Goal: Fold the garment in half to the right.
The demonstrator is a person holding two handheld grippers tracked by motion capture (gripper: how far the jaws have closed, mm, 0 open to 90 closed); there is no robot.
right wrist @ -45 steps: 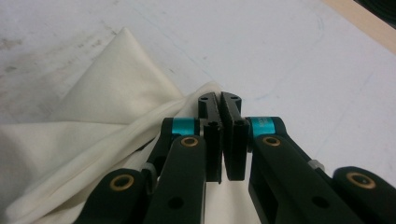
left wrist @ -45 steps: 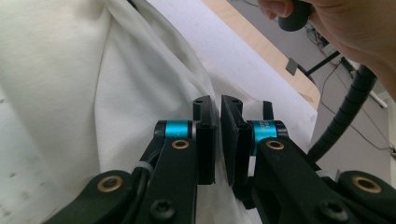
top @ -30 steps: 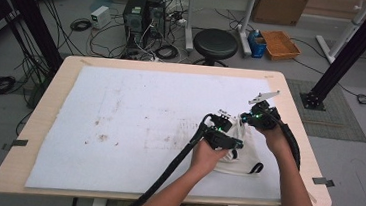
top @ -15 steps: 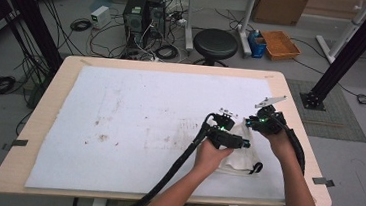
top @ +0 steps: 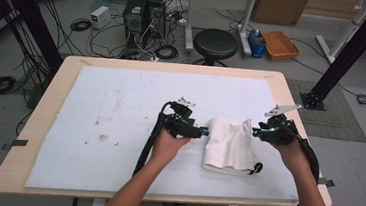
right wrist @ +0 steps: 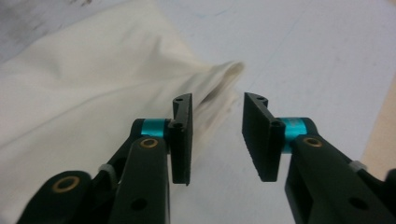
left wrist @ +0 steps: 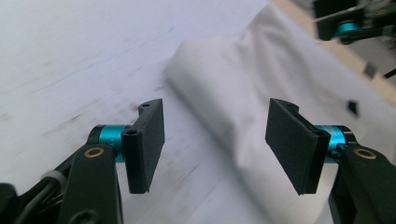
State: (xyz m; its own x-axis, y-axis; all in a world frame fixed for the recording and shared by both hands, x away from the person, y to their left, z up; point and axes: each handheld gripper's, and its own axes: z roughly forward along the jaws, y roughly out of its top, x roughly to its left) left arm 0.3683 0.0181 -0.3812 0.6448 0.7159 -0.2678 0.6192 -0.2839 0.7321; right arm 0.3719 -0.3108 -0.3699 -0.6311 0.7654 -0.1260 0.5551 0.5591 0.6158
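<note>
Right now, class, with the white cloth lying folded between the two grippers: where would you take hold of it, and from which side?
Probably the raised far right corner of the white cloth, taken by the right gripper coming in low from the cloth's right. That corner puffs up off the table cover, so a jaw can slide under it. The rest lies flat. The right gripper's jaws stand open just short of it.

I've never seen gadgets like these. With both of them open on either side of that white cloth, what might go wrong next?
Two risks, both guesses. The left gripper and right gripper are open and hold nothing, so the folded white cloth lies loose; a nudge from either could undo the fold. Also, the cloth's right edge is several stacked layers, so closing there might catch just some layers. A black loop at its near corner could snag a jaw.
</note>
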